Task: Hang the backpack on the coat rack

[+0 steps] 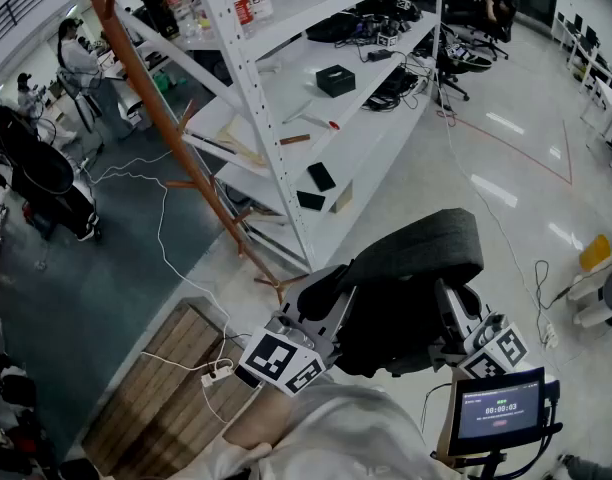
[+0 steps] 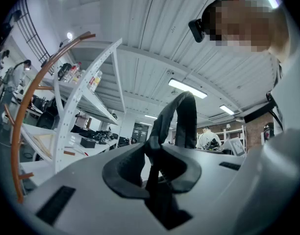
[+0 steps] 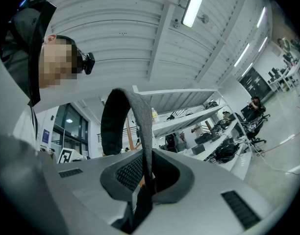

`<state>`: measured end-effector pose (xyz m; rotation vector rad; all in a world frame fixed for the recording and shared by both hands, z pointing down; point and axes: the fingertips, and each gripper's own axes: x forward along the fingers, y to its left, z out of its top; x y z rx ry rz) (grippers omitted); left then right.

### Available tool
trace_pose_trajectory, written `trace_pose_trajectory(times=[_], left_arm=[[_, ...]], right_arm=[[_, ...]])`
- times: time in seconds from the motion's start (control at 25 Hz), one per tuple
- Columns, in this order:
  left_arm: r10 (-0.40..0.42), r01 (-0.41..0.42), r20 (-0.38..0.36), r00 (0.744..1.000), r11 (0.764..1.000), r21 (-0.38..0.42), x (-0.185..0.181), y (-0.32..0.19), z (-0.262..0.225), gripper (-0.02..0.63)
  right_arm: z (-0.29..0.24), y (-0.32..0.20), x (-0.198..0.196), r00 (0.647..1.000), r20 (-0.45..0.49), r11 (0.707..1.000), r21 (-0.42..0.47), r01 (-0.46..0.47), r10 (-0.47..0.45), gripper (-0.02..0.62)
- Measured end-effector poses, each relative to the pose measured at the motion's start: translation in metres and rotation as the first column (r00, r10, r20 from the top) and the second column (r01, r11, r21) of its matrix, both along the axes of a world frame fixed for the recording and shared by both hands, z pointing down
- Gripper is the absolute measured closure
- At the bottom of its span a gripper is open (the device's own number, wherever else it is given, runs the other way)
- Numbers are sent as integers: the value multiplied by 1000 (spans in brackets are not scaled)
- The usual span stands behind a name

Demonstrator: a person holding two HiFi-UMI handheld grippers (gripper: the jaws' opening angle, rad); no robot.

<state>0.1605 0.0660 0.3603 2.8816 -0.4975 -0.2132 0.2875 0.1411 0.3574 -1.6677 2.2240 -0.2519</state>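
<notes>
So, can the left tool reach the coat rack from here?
Probably yes, with a step forward. The left tool is shut on the backpack strap, and only open floor lies between it and the coat rack. The white shelving stands close beside the rack.

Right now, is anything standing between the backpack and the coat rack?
Nothing visible does. Only open floor lies between the backpack and the rack. The white shelf stands close on the rack's right side, so that side is tight. The left gripper and right gripper are each shut on the backpack.
</notes>
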Motion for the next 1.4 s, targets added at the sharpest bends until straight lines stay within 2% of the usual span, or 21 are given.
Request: trace_pose_trajectory(times=[0.2, 0.4, 0.64, 0.76, 0.84, 0.92, 1.16, 1.28, 1.4], left_arm=[[-24, 25, -15, 1000, 998, 52, -52, -61, -15, 535], [-136, 138, -40, 990, 989, 61, -91, -120, -19, 534], [-279, 279, -32, 960, 960, -2, -125, -165, -25, 535], [-350, 350, -44, 936, 937, -10, -149, -188, -28, 535], [-401, 401, -31, 916, 916, -2, -158, -197, -26, 534], [-450, 450, -24, 893, 893, -1, -165, -200, -25, 534], [-581, 582, -24, 813, 813, 7, -192, -184, -24, 534], [-629, 630, -24, 777, 777, 6, -197, -177, -20, 534], [-655, 655, -21, 755, 755, 5, -197, -175, -19, 535]], right_arm=[[-11, -69, -55, 999, 22, 998, 42, 37, -38, 558], [-15, -149, -83, 990, 16, 989, 33, 143, -143, 558], [-26, -226, -117, 960, 18, 960, 13, 279, -279, 558], [-25, -262, -137, 939, 10, 939, 19, 344, -344, 558], [-31, -284, -157, 925, 54, 926, 12, 377, -377, 558], [-30, -294, -166, 907, 56, 908, 10, 418, -418, 558], [-35, -292, -203, 846, 37, 847, 21, 531, -531, 558], [-30, -291, -208, 816, 19, 816, 17, 578, -578, 558], [-29, -293, -209, 797, 0, 797, 21, 603, -604, 558]])
